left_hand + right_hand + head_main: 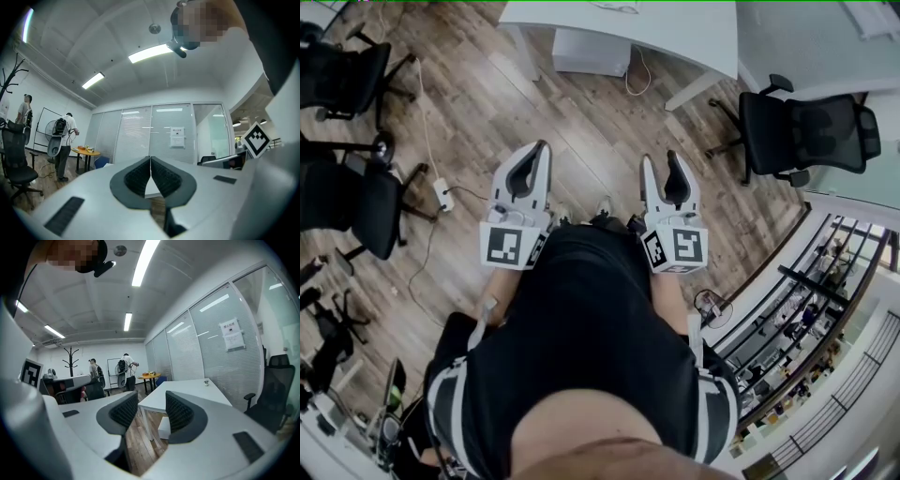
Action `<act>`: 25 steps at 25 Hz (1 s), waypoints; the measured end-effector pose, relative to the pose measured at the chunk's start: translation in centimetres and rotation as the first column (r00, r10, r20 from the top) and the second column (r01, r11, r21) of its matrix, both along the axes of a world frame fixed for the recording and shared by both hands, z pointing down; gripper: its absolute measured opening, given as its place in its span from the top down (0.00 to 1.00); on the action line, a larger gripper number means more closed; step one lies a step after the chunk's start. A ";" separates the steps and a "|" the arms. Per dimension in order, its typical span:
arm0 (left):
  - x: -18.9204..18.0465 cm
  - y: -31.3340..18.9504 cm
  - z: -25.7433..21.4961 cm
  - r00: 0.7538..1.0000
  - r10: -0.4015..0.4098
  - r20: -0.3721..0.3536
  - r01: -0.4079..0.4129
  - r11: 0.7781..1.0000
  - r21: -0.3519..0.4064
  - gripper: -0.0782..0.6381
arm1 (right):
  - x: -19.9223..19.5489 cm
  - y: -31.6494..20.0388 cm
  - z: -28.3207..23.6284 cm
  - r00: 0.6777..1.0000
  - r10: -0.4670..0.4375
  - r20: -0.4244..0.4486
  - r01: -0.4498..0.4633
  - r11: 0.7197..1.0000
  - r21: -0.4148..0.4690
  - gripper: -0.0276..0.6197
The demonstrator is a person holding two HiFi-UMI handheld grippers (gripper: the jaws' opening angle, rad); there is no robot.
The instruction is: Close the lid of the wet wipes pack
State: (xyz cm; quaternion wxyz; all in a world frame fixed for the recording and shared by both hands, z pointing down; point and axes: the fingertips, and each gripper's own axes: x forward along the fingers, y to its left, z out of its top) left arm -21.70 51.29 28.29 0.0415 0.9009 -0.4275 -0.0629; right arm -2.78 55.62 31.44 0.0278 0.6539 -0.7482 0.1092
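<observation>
No wet wipes pack shows in any view. Both grippers are held out level in front of the person, above a wooden floor. My left gripper (pixel 541 148) has its dark ribbed pads meeting at the tips, with nothing between them; in the left gripper view the left gripper (pixel 150 159) looks toward a glass wall. My right gripper (pixel 661 159) stands open. In the right gripper view the right gripper (pixel 152 397) has an empty gap, through which a white desk (pixel 187 390) and the floor show.
A white desk (pixel 675 28) stands ahead, with a black office chair (pixel 806 131) at the right and more black chairs (pixel 347 75) at the left. A power strip (pixel 443 194) with a cable lies on the floor. Two people (pixel 124 369) stand far off by a whiteboard.
</observation>
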 end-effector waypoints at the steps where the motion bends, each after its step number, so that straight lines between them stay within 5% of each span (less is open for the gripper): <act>1: -0.5 -0.1 0.1 1.000 0.001 0.005 -0.001 1.000 0.005 0.86 | -0.5 -0.1 0.0 1.000 0.000 -0.001 0.000 1.000 -0.001 0.66; 13: -4.5 -1.9 2.4 1.000 0.017 0.009 -0.016 0.999 -0.047 0.86 | -4.4 -1.4 0.0 1.000 0.013 -0.006 -0.013 1.000 -0.009 0.66; 25: 0.1 -11.1 3.0 0.998 -0.033 0.054 0.035 0.999 -0.030 0.86 | -1.2 -12.2 2.2 0.996 -0.076 0.039 0.075 0.997 0.006 0.66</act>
